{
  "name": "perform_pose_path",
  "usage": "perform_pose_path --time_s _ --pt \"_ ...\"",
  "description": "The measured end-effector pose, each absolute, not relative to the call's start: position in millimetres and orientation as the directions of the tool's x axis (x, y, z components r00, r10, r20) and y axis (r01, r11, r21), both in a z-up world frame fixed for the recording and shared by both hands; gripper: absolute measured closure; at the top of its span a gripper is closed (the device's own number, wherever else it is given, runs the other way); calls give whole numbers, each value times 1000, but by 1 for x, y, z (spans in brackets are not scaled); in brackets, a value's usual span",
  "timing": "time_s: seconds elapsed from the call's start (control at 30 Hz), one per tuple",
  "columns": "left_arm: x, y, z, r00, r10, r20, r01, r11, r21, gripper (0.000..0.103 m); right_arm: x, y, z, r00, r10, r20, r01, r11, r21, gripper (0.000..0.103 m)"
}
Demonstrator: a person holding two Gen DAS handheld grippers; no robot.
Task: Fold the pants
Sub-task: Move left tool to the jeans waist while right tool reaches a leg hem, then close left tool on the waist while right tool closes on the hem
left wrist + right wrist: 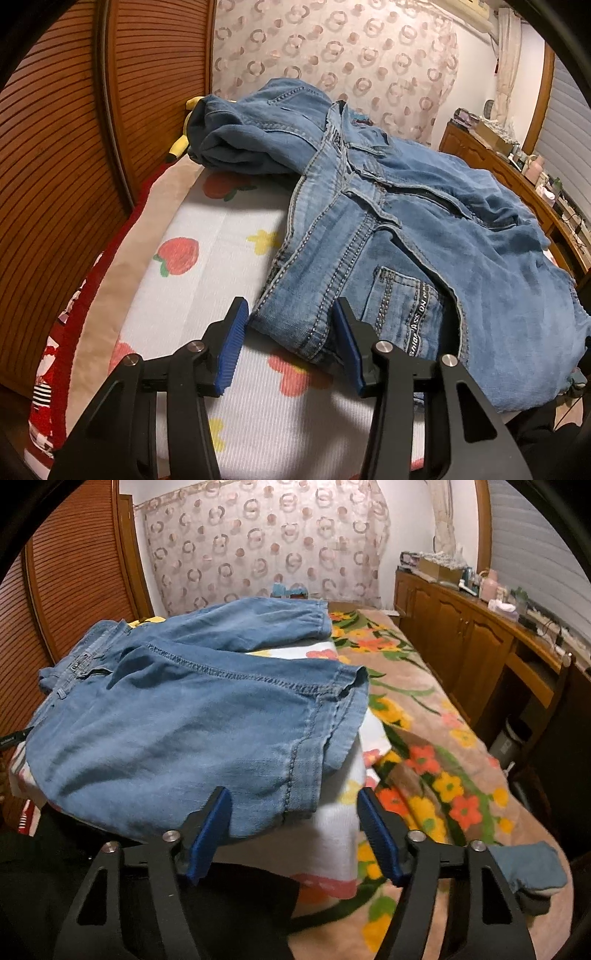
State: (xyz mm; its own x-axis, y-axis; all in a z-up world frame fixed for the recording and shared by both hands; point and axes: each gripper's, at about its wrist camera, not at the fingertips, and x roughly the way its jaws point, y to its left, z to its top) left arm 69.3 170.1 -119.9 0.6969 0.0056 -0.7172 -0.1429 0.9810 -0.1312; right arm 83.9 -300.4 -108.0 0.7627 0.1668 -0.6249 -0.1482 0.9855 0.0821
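The blue jeans point(406, 221) lie on the bed point(229, 229), just ahead of both spread hand-held grippers, left point(290, 339) and right point(295, 827).

A sheer pale curtain with pink ring patterns point(266, 546) covers the far wall. Slatted brown wooden doors point(62, 147) stand left. A long brown wooden cabinet point(461, 635) runs right, its top cluttered with small, indistinct items, perhaps toiletries.
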Motion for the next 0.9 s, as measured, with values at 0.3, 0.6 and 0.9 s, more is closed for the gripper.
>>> perform_pose_path --time_s 0.3,0.6,0.9 --pt "64 169 -115 719 -17 -695 -129 979 -157 65 85 -298 -94 788 215 -577 -202 975 88 85" --pt "58 158 -91 757 -29 -653 -90 985 -148 76 84 -297 -68 856 234 -461 -231 971 65 86" --pt "44 141 -50 823 -34 -567 -52 989 -135 87 78 -296 -62 896 215 -388 -218 975 35 90"
